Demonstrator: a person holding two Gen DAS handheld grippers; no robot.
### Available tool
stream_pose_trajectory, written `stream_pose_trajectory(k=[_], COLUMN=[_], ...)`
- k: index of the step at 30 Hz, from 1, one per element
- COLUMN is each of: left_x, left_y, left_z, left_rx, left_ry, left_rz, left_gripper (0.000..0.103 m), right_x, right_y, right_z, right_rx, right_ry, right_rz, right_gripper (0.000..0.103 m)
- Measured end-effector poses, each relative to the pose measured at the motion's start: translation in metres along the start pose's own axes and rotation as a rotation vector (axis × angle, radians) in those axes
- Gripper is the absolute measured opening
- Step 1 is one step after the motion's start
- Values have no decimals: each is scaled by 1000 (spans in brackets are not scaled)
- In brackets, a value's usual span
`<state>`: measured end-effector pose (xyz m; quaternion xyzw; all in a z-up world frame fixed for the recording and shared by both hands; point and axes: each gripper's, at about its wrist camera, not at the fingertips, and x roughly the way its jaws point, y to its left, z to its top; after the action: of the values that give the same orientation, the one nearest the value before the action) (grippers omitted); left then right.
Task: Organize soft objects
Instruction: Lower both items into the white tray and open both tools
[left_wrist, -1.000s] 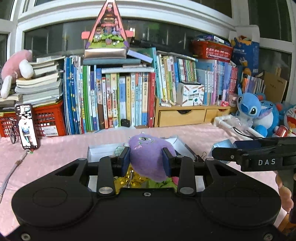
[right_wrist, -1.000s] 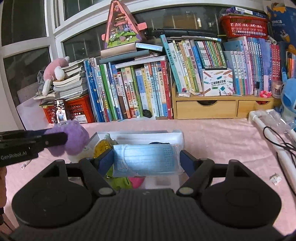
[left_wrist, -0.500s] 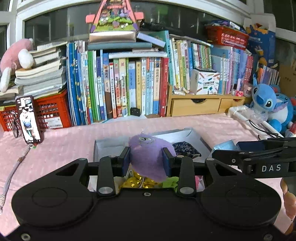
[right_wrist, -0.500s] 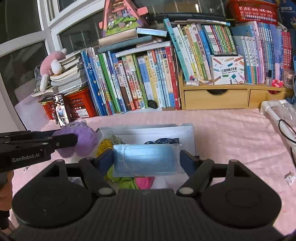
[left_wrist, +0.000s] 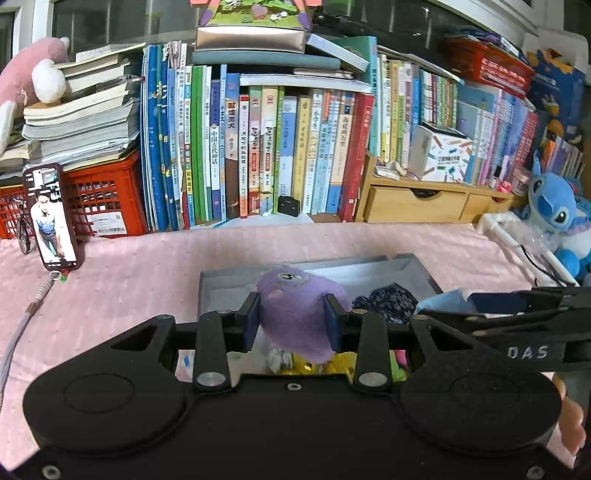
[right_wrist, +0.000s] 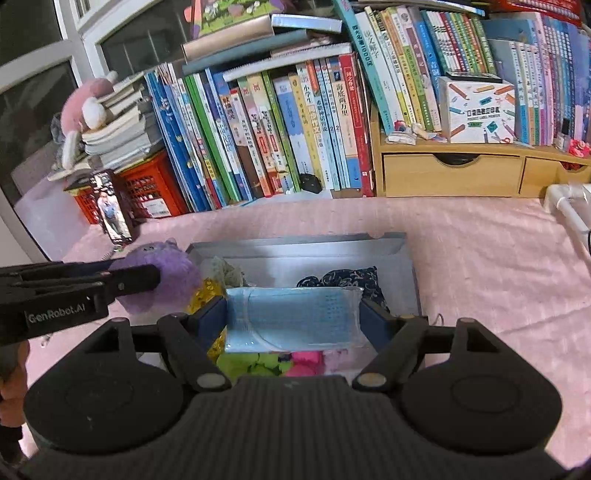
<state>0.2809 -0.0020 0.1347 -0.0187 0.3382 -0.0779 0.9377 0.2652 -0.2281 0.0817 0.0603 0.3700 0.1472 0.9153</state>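
Tabletop (left_wrist: 122, 295), pink cloth: widest bare stretches lie left of the box and to the right between the box and the white pipe (right_wrist: 565, 210). A clear strip also runs between the box's far wall and the book row.

Books (left_wrist: 258, 147) stand upright in a wall along the far edge, with stacked books on a red crate (left_wrist: 103, 192) at left and a wooden drawer unit (right_wrist: 450, 173) at right. A phone (left_wrist: 50, 216) stands propped near the crate, close to the tabletop's left part; a cable trails from its base toward the near edge.

Box (right_wrist: 306, 245), grey, shallow, open top, sits mid-tabletop. Far wall and right wall are visible and unobstructed. Inside: dark patterned cloth (right_wrist: 343, 278) toward the far right, gold, green and pink soft items crowded at the near side. The far-left interior floor looks bare.

Left tool (left_wrist: 293, 323): pads pinching a purple plush (left_wrist: 295, 314), held above the box's left near part. In the right view the plush (right_wrist: 162, 273) sits at the box's left wall line.

Right tool (right_wrist: 293, 319): jaws set wide, pads pressed on both short ends of a blue mask (right_wrist: 293, 319), held flat over the near half of the box, just this side of the dark cloth.

The two tools are side by side, near each other but apart.

A blue plush (left_wrist: 557, 218) sits at the right edge beside the pipe.
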Motion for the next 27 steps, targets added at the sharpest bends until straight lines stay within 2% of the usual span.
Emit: stream_pose_trajectory(k=[11,19,27], left_x=[26,49,77], left_y=[28,46,51], left_z=[6,16,13], left_rx=[-82,-166,-180], left_ry=[25,41,116], left_rz=[13,37,46], left_gripper=[34,34,34], right_x=[36,68,98], right_y=[6,3,11], right_z=[22,35,48], right_rx=[6,80,50], right_ry=[60,108,155], right_rz=[-26,-41,-92], right_gripper=[79,79,79])
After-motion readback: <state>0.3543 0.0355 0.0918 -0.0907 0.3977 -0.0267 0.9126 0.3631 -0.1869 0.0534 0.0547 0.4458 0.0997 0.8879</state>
